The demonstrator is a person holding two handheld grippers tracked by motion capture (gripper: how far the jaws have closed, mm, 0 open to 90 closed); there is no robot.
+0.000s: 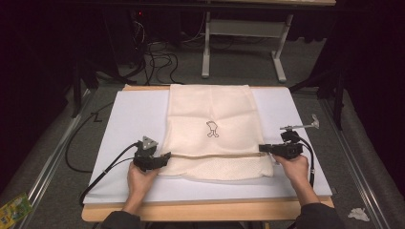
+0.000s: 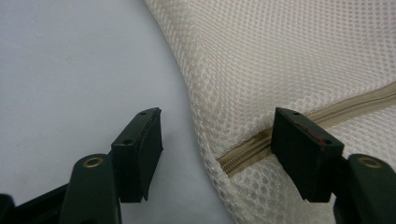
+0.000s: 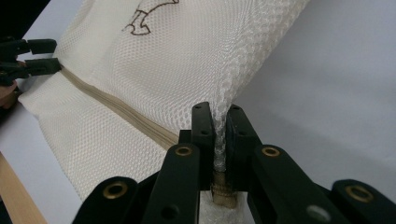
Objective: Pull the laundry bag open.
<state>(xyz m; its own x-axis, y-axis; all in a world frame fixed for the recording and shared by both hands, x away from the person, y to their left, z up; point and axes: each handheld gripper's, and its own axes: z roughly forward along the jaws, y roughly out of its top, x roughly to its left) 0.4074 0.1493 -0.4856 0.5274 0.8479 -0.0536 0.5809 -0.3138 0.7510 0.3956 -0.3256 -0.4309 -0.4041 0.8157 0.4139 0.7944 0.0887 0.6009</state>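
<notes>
1. a cream mesh laundry bag (image 1: 210, 129) lies flat on a white mat (image 1: 129, 119) that covers a wooden table (image 1: 191, 211), seen from above. the bag runs from the far edge of the mat towards you, roughly in the middle.

2. a beige zipper (image 1: 215, 155) crosses the bag from side to side near its close end. a small dark line drawing (image 1: 212, 129) sits on the mesh above it.

3. your left gripper (image 1: 165, 157) rests at the left end of the zipper. in the left gripper view its jaws stand wide apart: one black pad (image 2: 140, 149) sits over the bare mat, the other (image 2: 303, 154) over the mesh bag (image 2: 280, 60) right at the zipper's end (image 2: 243, 151). nothing is pinched between them.

4. your right gripper (image 1: 261, 149) is at the right edge of the bag, level with the zipper. in the right gripper view (image 3: 219, 135) its jaws are clamped on a thin fold of the mesh (image 3: 222, 126), which rises pinched and bunched between the pads. the zipper (image 3: 121, 109) runs away diagonally from there towards the other gripper (image 3: 28, 58).

5. both of your hands (image 1: 141, 179) come in from the bottom edge, one on each gripper, well apart with the bag between them.

6. a small metal part (image 1: 301, 125) lies on the mat just beyond your right gripper.
</notes>
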